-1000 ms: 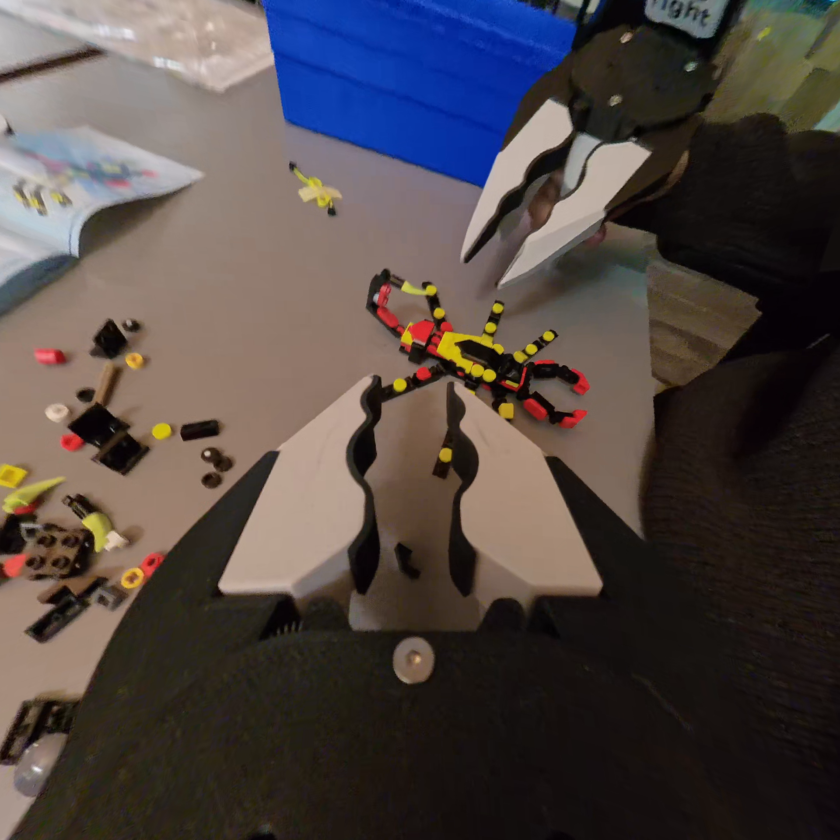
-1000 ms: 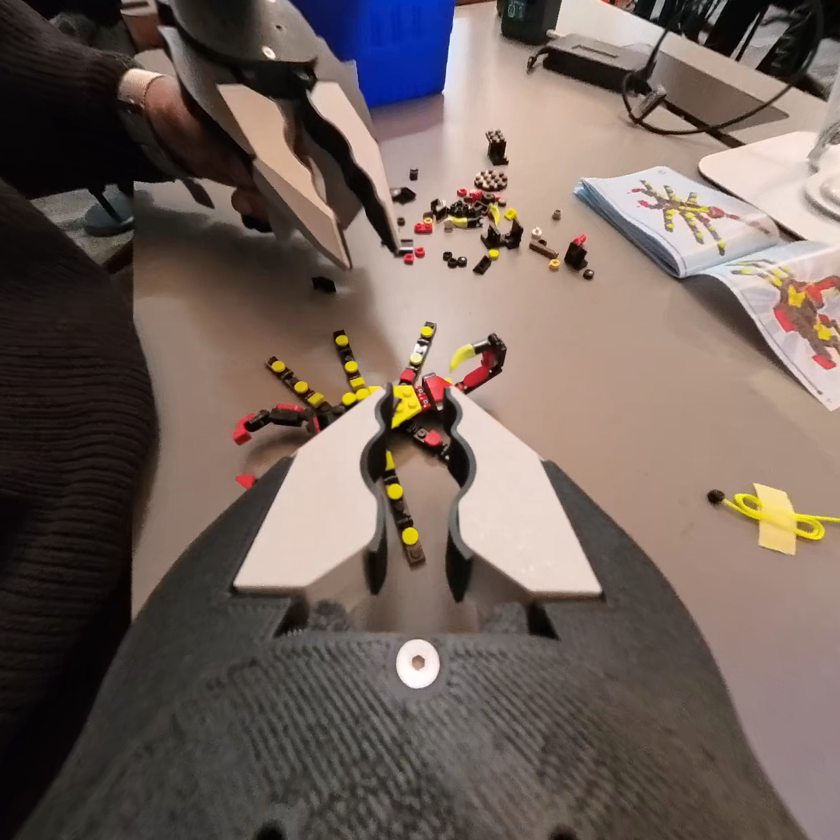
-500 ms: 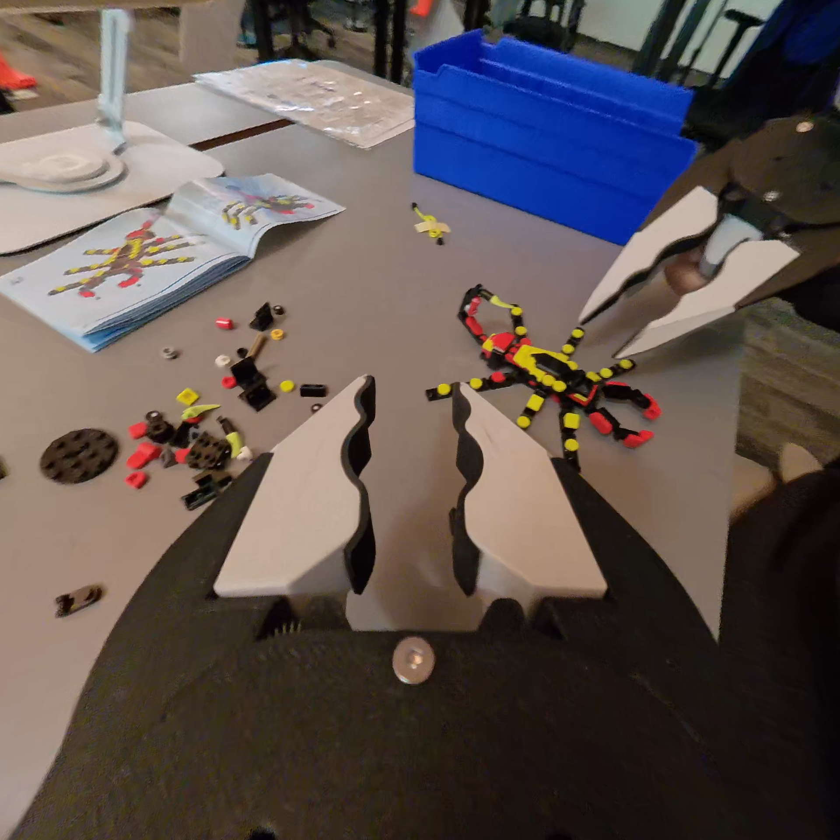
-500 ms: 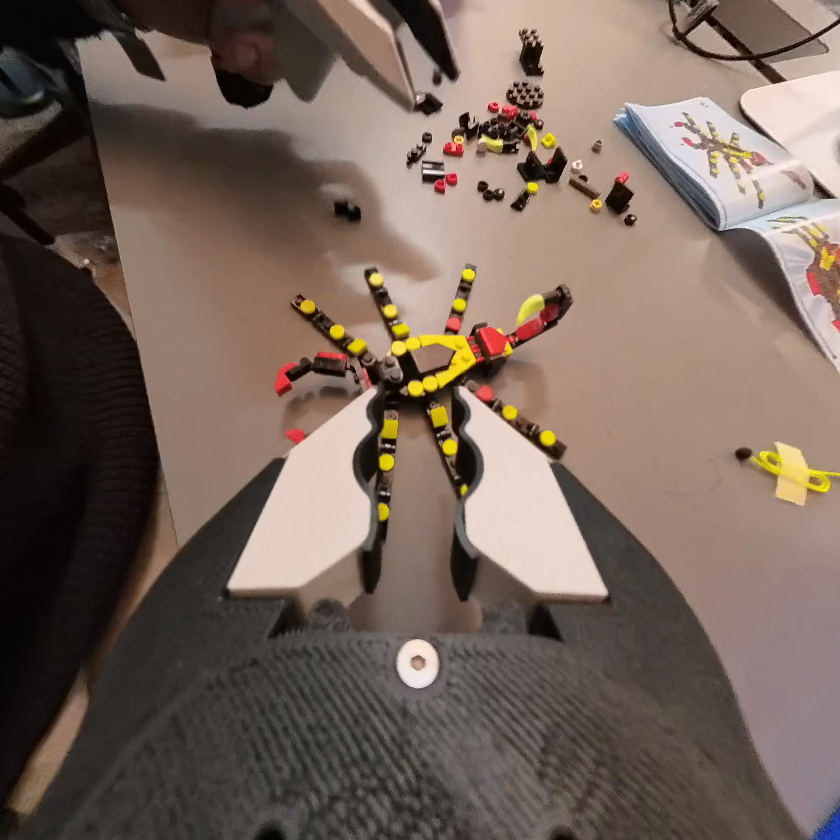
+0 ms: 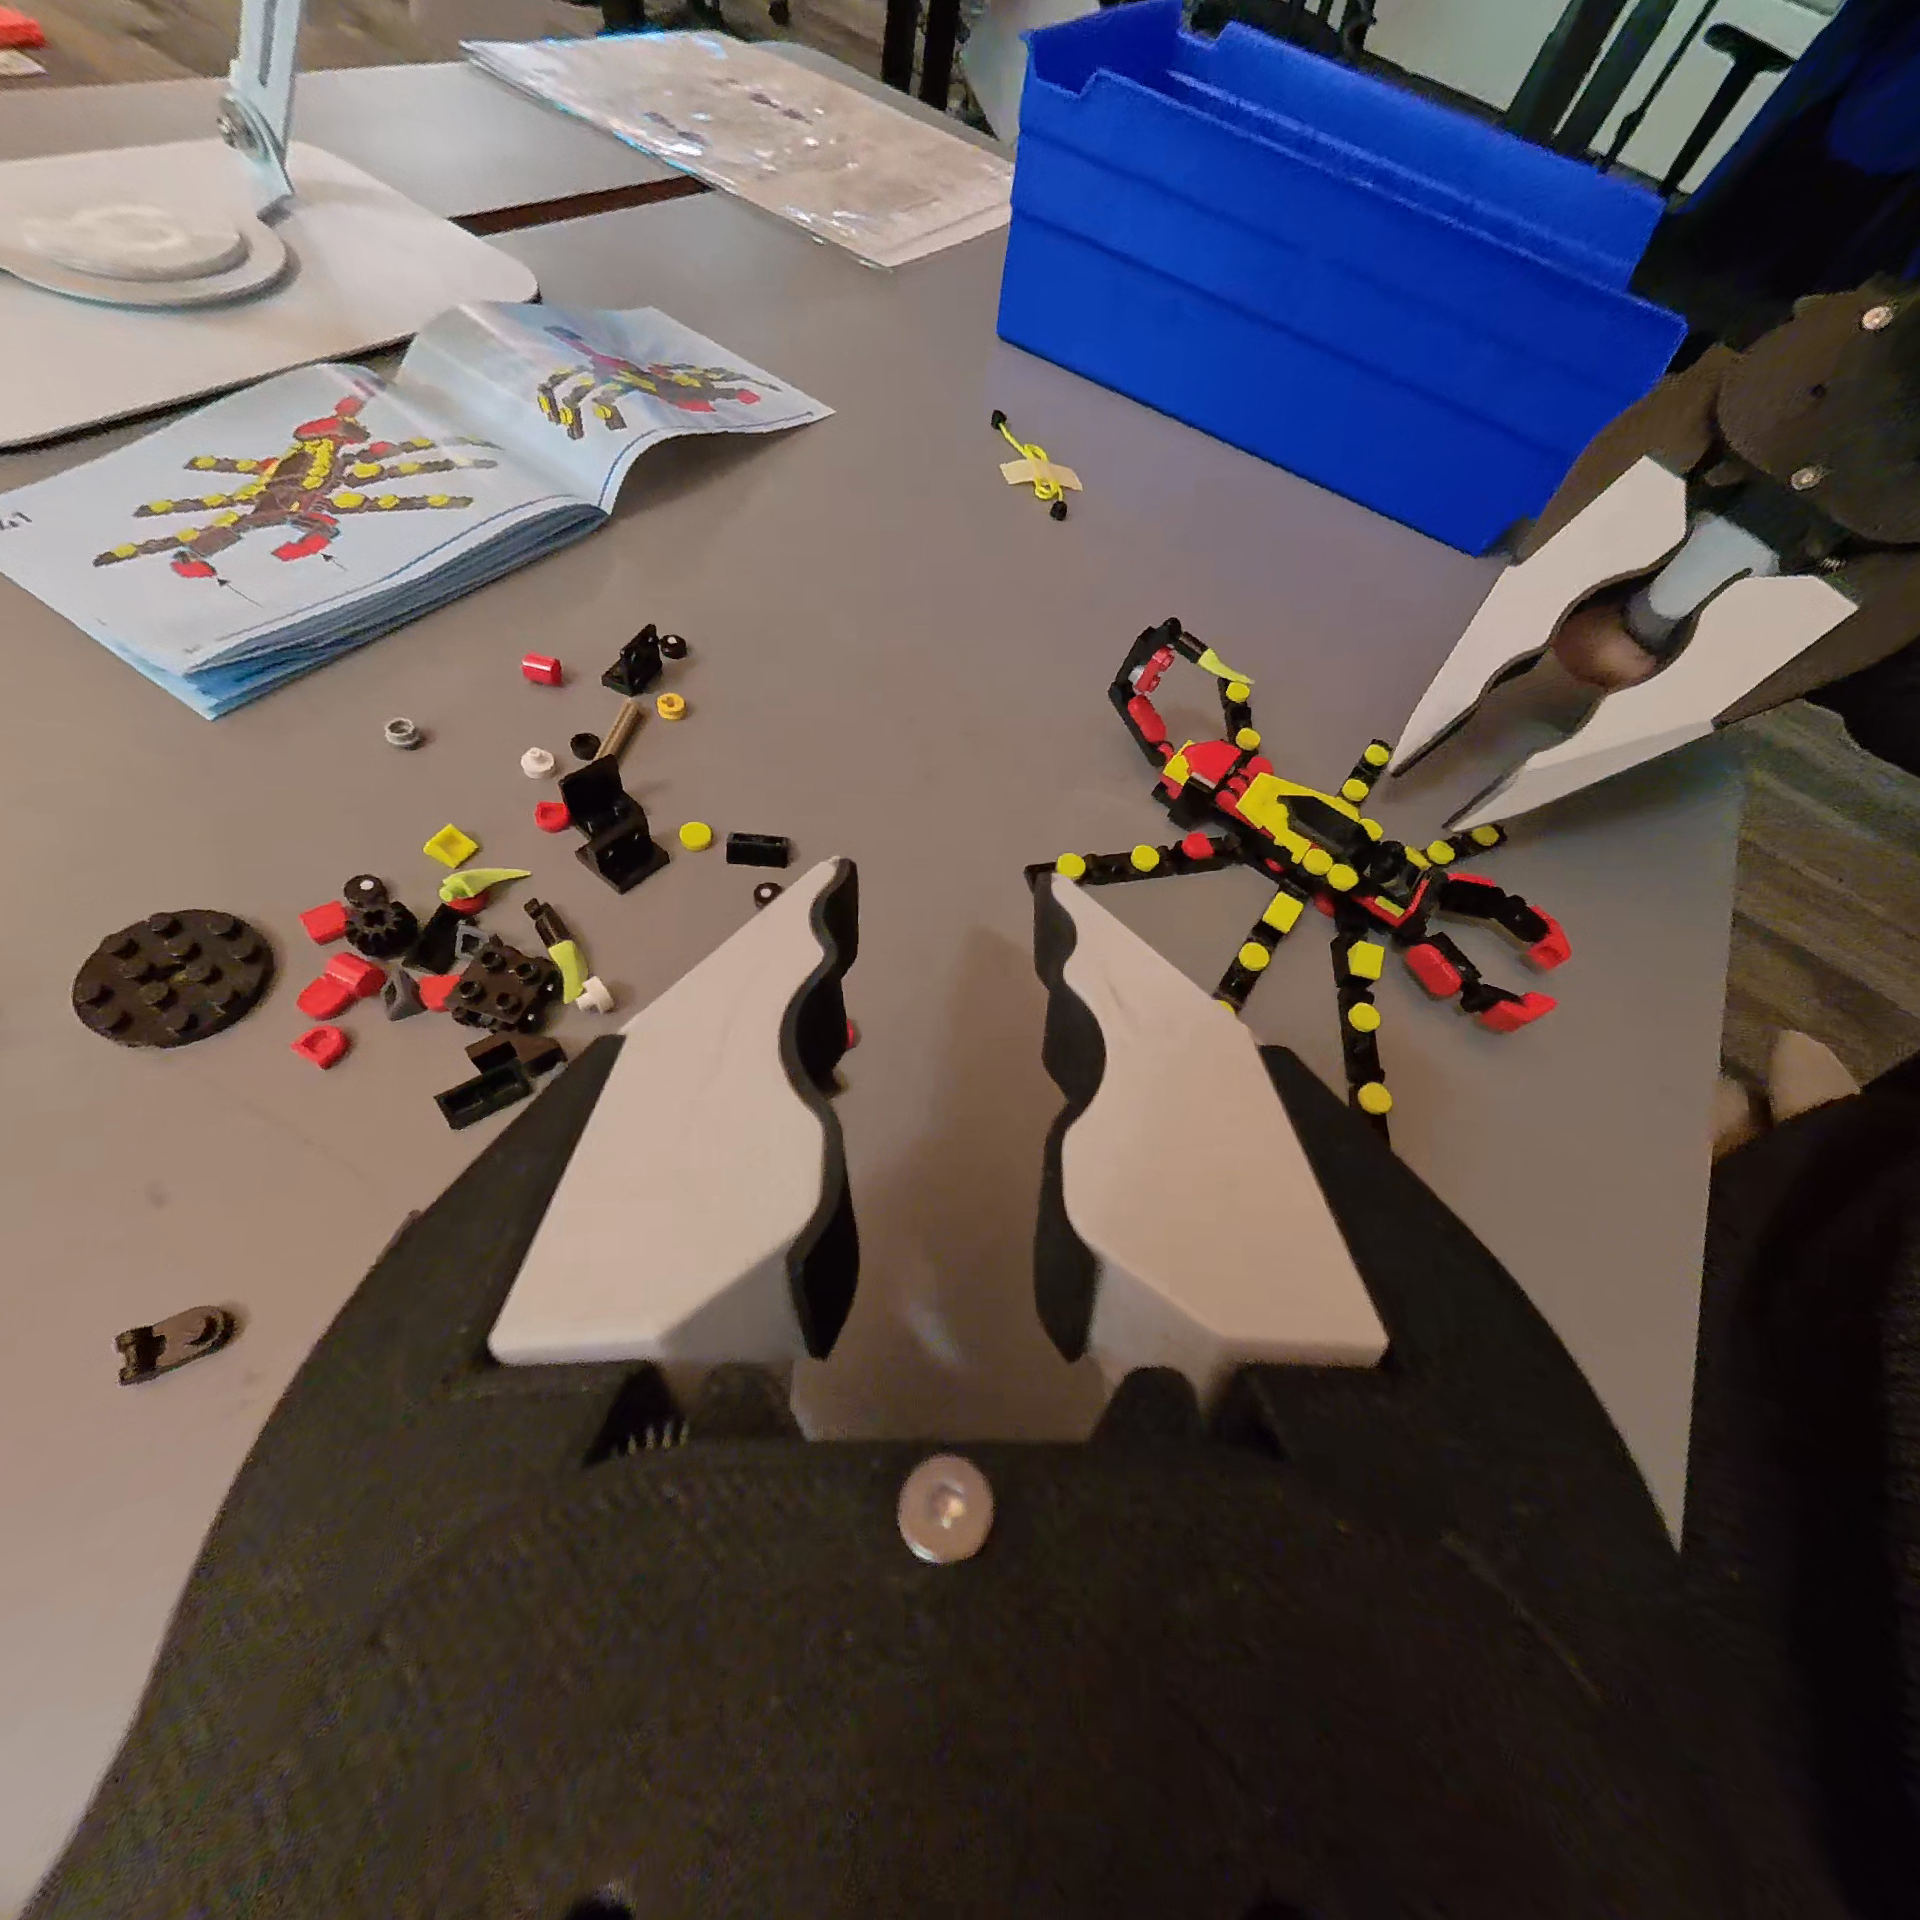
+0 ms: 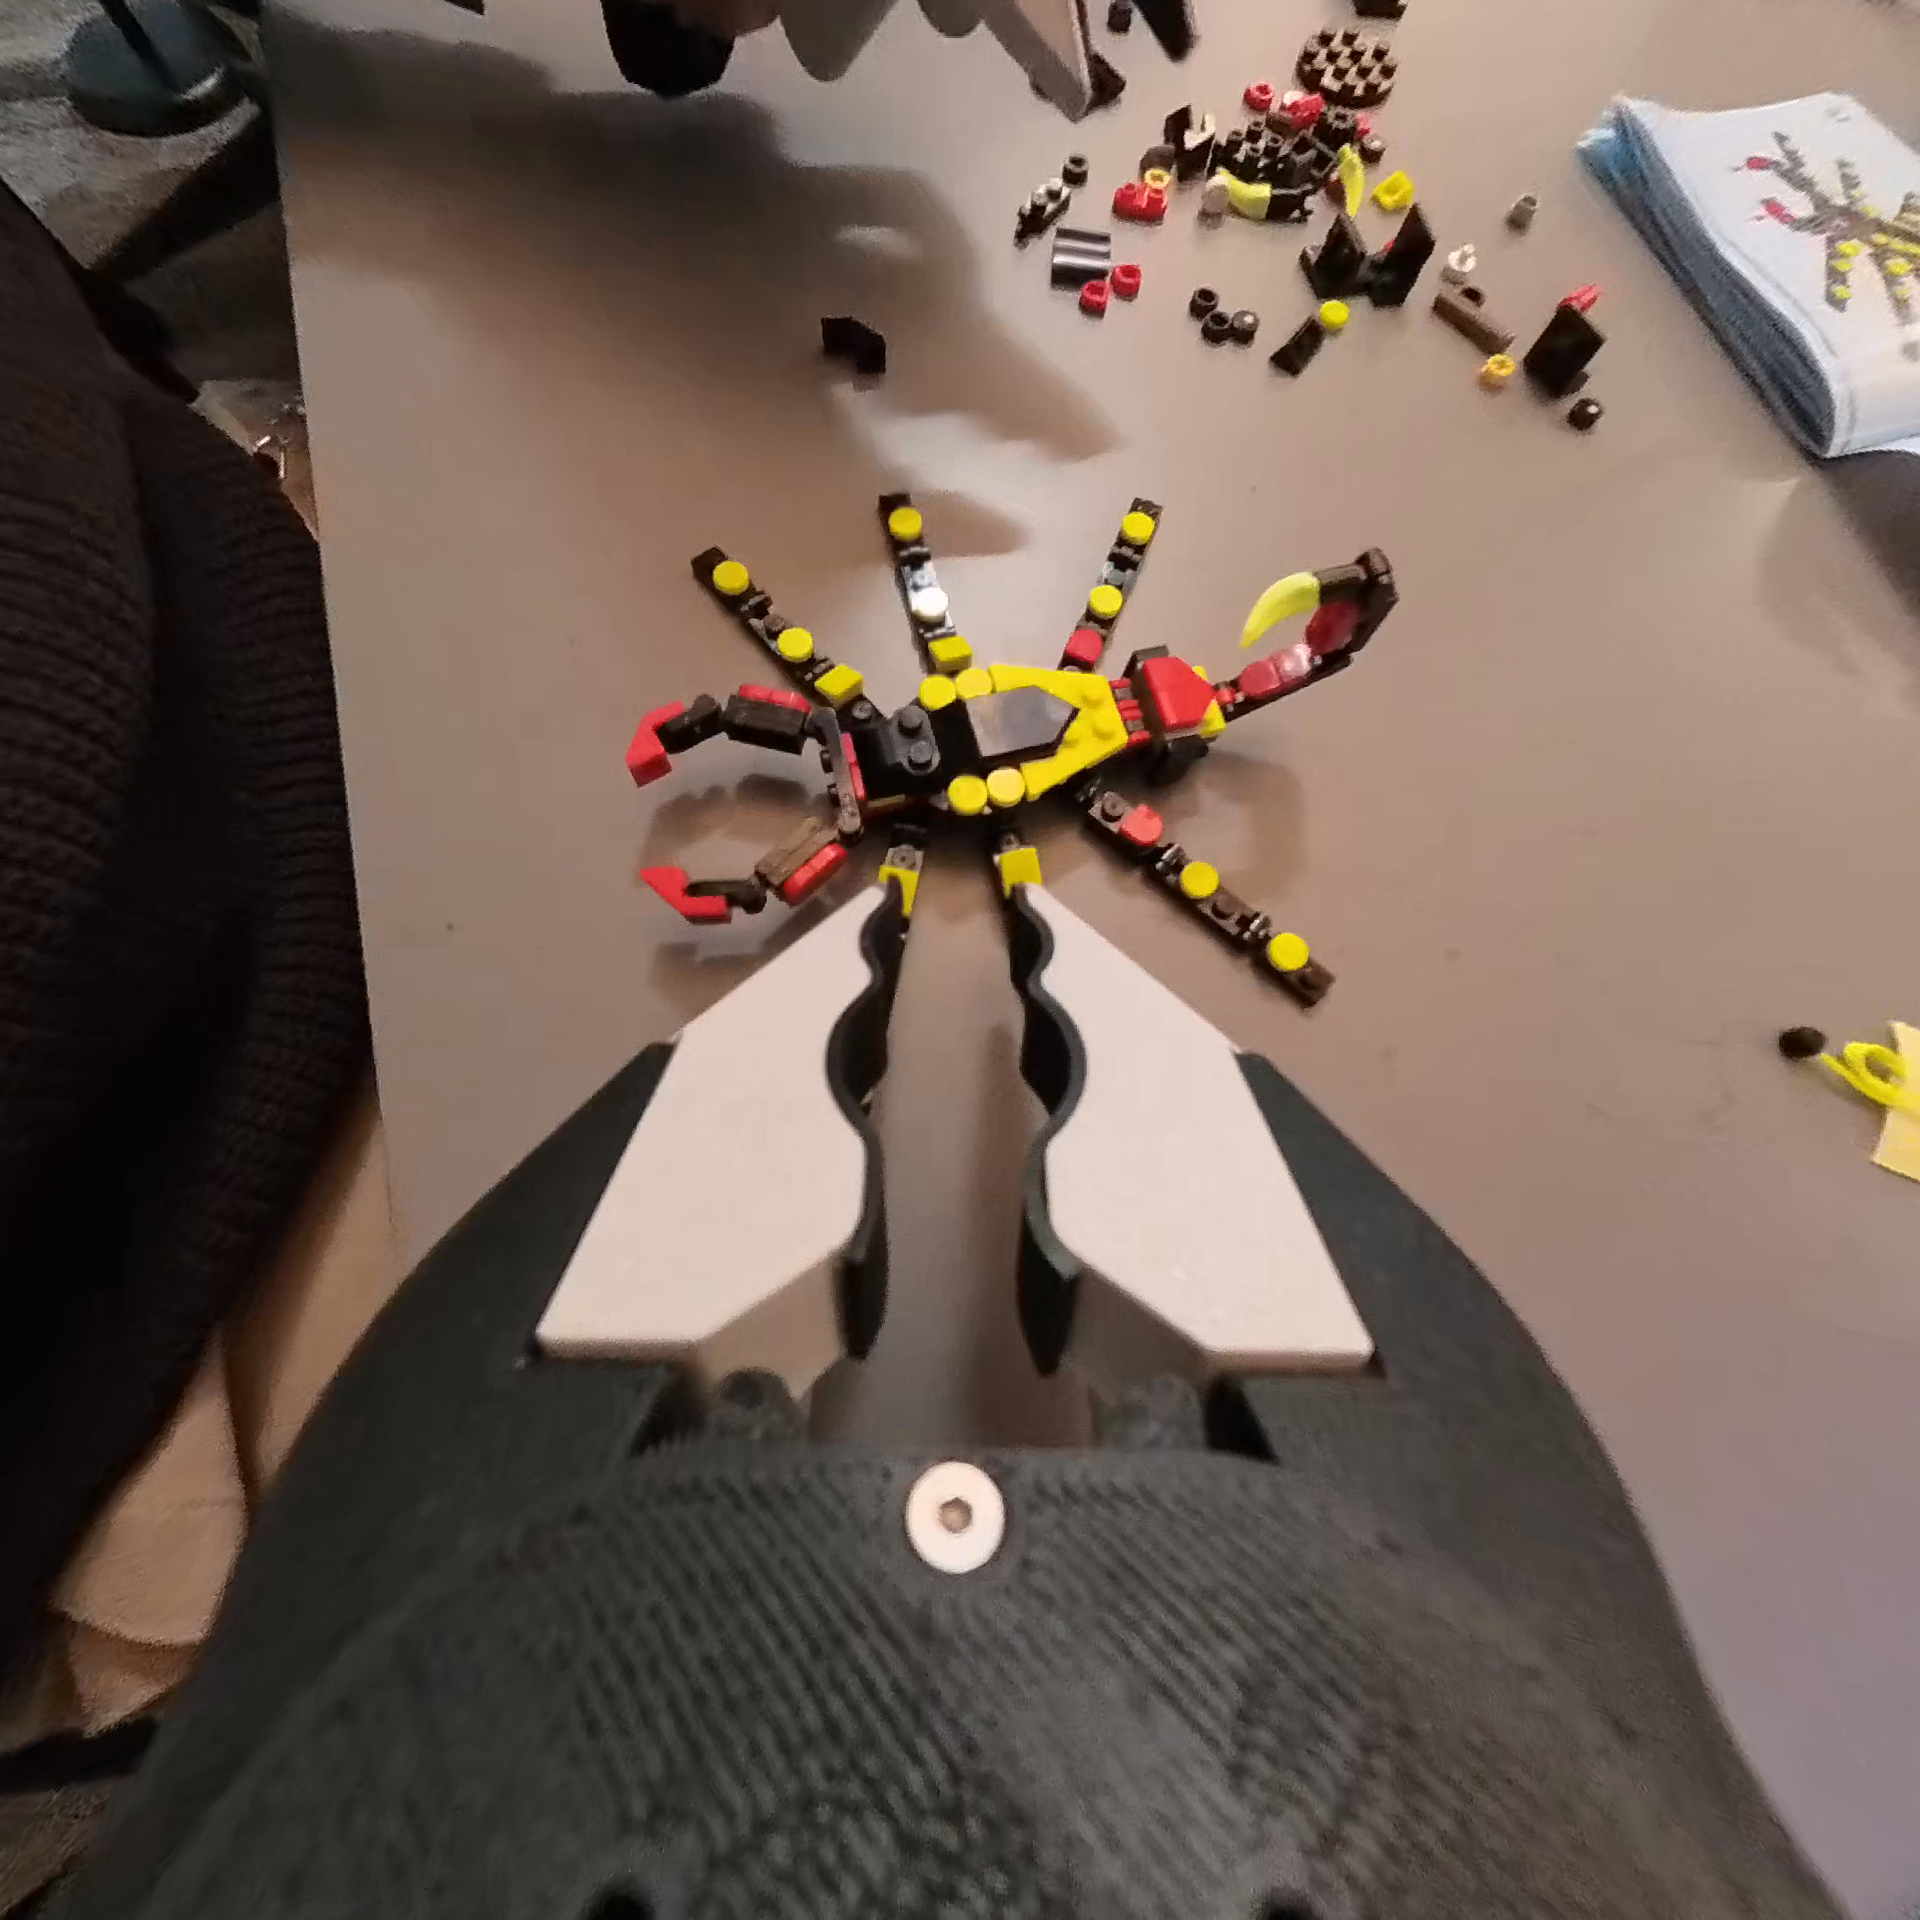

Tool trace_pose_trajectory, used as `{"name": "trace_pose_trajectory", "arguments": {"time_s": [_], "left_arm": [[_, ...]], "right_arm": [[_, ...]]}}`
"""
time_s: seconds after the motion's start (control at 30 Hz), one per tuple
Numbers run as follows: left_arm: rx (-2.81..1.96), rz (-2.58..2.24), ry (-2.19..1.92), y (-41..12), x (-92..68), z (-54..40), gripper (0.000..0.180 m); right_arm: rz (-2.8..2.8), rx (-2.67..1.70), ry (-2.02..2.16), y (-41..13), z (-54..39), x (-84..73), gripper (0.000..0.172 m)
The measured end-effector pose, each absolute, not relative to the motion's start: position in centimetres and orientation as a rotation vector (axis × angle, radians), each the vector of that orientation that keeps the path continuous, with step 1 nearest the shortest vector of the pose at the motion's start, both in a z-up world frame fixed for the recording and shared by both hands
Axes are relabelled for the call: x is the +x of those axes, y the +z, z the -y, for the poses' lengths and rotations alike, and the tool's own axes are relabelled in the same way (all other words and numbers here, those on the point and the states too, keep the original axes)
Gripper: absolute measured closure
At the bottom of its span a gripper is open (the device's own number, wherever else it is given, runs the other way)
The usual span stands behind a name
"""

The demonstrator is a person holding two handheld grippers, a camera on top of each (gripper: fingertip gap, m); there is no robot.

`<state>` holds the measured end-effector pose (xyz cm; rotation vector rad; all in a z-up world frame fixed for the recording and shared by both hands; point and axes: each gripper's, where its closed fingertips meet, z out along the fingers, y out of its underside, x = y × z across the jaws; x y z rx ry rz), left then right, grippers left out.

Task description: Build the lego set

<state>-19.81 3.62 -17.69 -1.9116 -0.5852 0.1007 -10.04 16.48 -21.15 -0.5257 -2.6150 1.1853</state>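
A red, yellow and black brick scorpion (image 5: 1309, 821) lies on the grey table (image 5: 935, 623). It also shows in the right wrist view (image 6: 1018, 727). My left gripper (image 5: 945, 883) is open and empty, above bare table to the left of the scorpion, with its right fingertip (image 5: 1055, 904) near the end of one leg. My right gripper (image 6: 954, 904) is open and empty, its tips just above two of the scorpion's near legs. In the left wrist view the right gripper (image 5: 1429, 800) hovers at the far side of the scorpion with a gap between its fingers.
Loose bricks (image 5: 468, 935) and a round black plate (image 5: 171, 977) lie at the left. An open instruction booklet (image 5: 416, 488) lies behind them. A blue bin (image 5: 1330, 281) stands at the back. A yellow band with tape (image 5: 1039, 473) lies near it. The table edge (image 5: 1714, 1039) runs close on the right. The left gripper's tips are roughly 15 cm from the right gripper's.
My left gripper has drawn back and to the left, away from the scorpion. My right gripper has pulled back from over the scorpion's body to its near legs. The scorpion stays on the table.
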Motion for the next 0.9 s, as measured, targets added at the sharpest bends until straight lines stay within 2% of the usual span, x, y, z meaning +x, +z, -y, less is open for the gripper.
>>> {"name": "trace_pose_trajectory", "arguments": {"time_s": [0.33,0.8,0.9], "left_arm": [[-1.933,0.539,0.095,-17.6,-18.9,-4.2,0.149],[-1.957,0.534,0.096,-18.1,-18.6,-4.6,0.149],[-1.949,0.536,0.086,-18.1,-18.6,-4.6,0.149]], "right_arm": [[2.632,-0.553,1.152,-21.8,-14.3,-10.4,0.161],[2.57,-0.5,1.294,-20.0,-13.5,-10.1,0.159],[2.525,-0.51,1.374,-19.0,-13.1,-10.2,0.149]]}}
